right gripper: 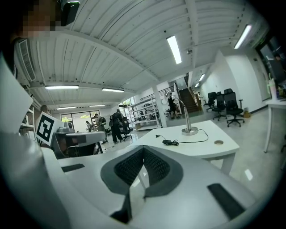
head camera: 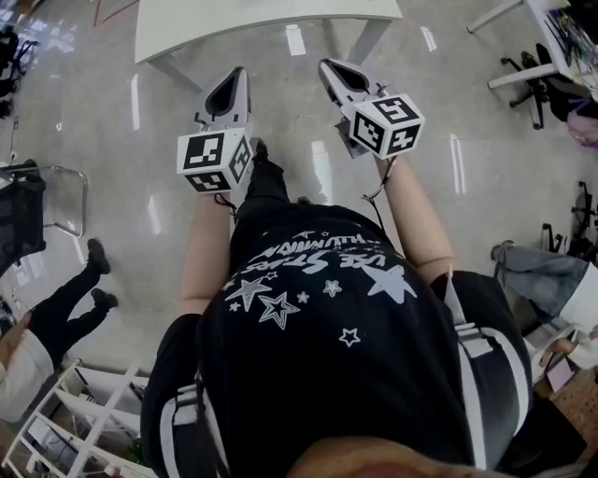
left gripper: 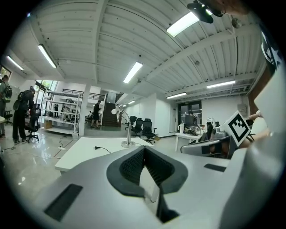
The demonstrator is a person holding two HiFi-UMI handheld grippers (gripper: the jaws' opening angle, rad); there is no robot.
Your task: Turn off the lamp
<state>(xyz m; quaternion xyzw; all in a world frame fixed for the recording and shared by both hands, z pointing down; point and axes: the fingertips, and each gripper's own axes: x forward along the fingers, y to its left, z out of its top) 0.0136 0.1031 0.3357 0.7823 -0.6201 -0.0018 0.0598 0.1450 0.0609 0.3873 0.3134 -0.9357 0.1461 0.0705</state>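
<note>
A silver desk lamp [left gripper: 128,130] with a white head stands on a white table [left gripper: 85,156] some way ahead. The right gripper view shows the same lamp [right gripper: 186,117] on the table [right gripper: 201,146], its black cable with an inline block [right gripper: 170,142] lying to the left of the base. In the head view both grippers are held side by side in front of the person's body, short of the table [head camera: 262,23]. My left gripper [head camera: 237,77] is shut with nothing in it. My right gripper [head camera: 329,67] also looks shut and holds nothing. The lamp is outside the head view.
A seated person [head camera: 65,313] and a white rack [head camera: 89,420] are at the left on the glossy floor. Office chairs [head camera: 537,84] stand at the right. People stand near shelving [right gripper: 117,123] beyond the table. A round cable hole [right gripper: 218,142] is in the tabletop.
</note>
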